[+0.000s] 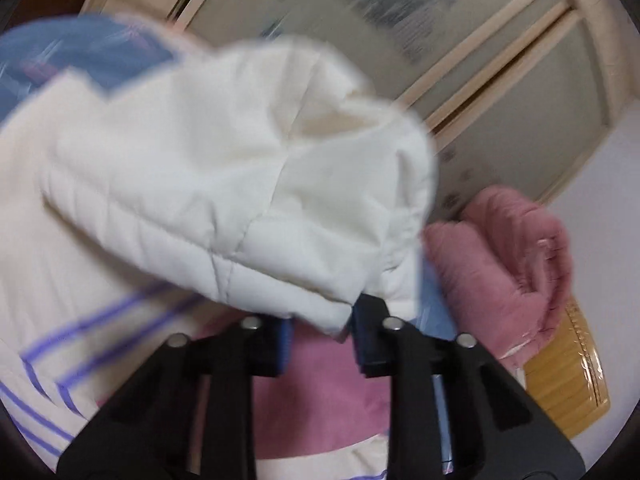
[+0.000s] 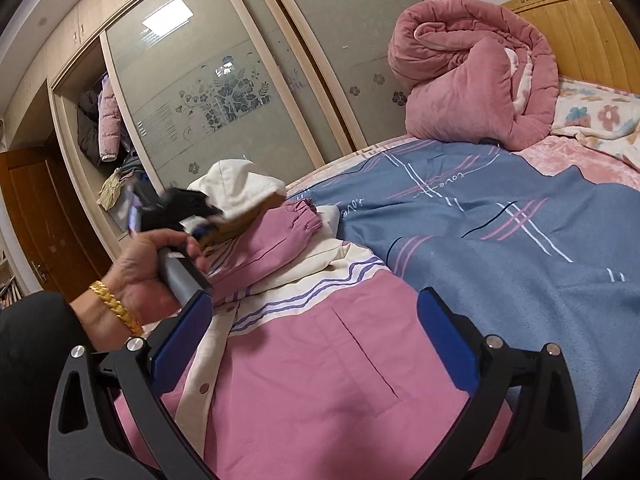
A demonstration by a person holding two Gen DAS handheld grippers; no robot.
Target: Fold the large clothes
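Gripping white hood [image 1: 240,184] — left gripper [image 1: 320,332] jaws pinched; right gripper [image 2: 316,344] agape.

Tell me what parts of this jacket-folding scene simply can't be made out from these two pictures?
- Left wrist view: the white hood is motion-blurred and fills the frame, hiding most of the bed.
- Same view: the hood's edge covers the left gripper pads, so the pinch itself is unclear.
- Right wrist view: the pink jacket hem is cut off by the bottom edge and the right gripper.
- Wardrobe contents: too small, dim.
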